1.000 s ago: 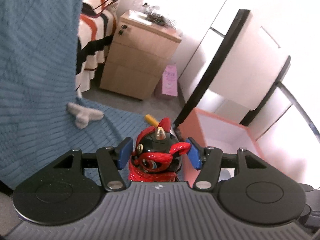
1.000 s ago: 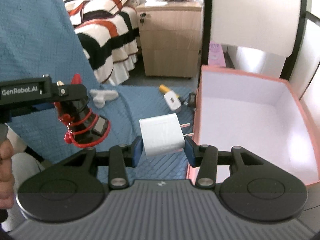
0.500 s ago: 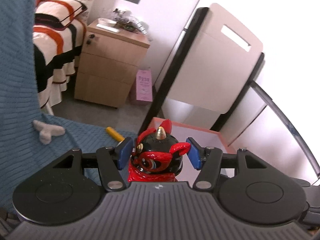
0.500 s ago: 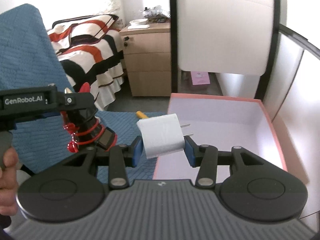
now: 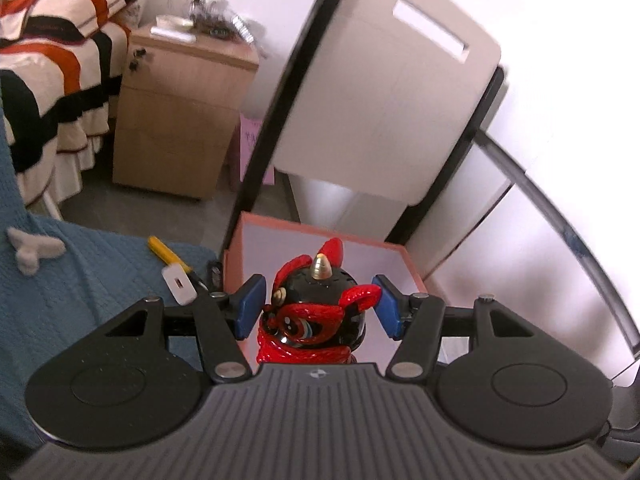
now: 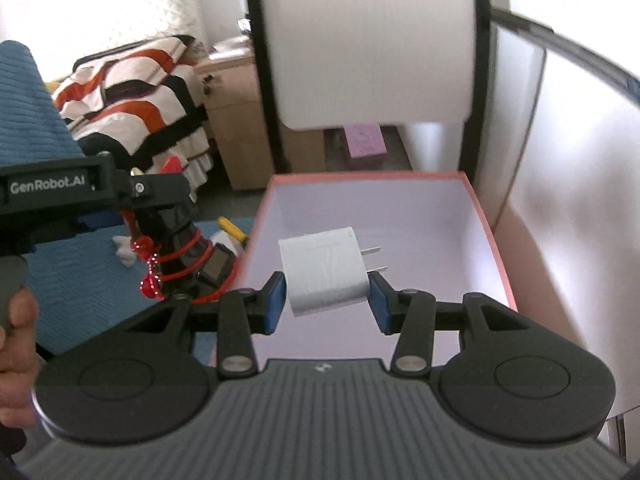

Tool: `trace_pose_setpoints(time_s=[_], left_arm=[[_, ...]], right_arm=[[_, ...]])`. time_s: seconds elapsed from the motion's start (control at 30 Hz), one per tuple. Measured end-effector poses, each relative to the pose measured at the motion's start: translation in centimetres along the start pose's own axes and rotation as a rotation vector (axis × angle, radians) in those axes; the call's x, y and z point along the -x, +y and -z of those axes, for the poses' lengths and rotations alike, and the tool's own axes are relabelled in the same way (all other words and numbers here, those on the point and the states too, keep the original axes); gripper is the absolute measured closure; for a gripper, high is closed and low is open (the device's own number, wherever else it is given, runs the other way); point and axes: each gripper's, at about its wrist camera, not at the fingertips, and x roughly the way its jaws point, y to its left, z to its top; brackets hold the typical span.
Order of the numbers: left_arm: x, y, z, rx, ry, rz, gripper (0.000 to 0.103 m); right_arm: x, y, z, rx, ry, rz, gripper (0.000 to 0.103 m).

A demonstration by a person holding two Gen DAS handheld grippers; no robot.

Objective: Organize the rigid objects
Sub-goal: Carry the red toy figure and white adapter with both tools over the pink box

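Note:
My left gripper (image 5: 319,307) is shut on a black and red horned figurine (image 5: 316,312) and holds it in the air at the near left edge of a pink box (image 5: 320,232). In the right wrist view the figurine (image 6: 180,248) hangs just left of the box's left wall (image 6: 256,232). My right gripper (image 6: 328,300) is shut on a white plug adapter (image 6: 326,276), prongs pointing right, above the open white inside of the box.
A blue quilted cloth (image 5: 80,280) carries a yellow-handled white tool (image 5: 172,268) and a white T-shaped piece (image 5: 32,248). Behind stand a wooden nightstand (image 5: 176,120), a striped bed (image 5: 48,80) and a white panel (image 5: 380,100).
Both grippers have moved right toward the pink box, still holding their objects. The adapter now hangs over the box's inside and the figurine has reached its left edge.

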Motion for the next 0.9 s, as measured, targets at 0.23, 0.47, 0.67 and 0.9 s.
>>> trace_pose_setpoints(time_s=[0.23, 0.47, 0.67, 0.9], left_arm=[[-5.4, -0.7, 2.4, 0.016, 0.095, -0.026, 0.044], [-10.2, -0.9, 4.3, -0.006, 0.171, -0.06, 0.045], [-12.9, -0.4, 5.7, -0.013, 0.223, -0.082, 0.045], [-14.3, 0.0, 6.5, -0.011, 0.247, -0.097, 0.044]], right_arm=[[-3.8, -3.3, 2.1, -0.039, 0.108, 0.004, 0.055], [-7.8, -5.0, 3.8, -0.05, 0.189, 0.012, 0.055], [-10.3, -6.0, 4.8, -0.05, 0.238, 0.014, 0.055], [-11.9, -6.2, 5.8, -0.04, 0.287, 0.0, 0.055]])
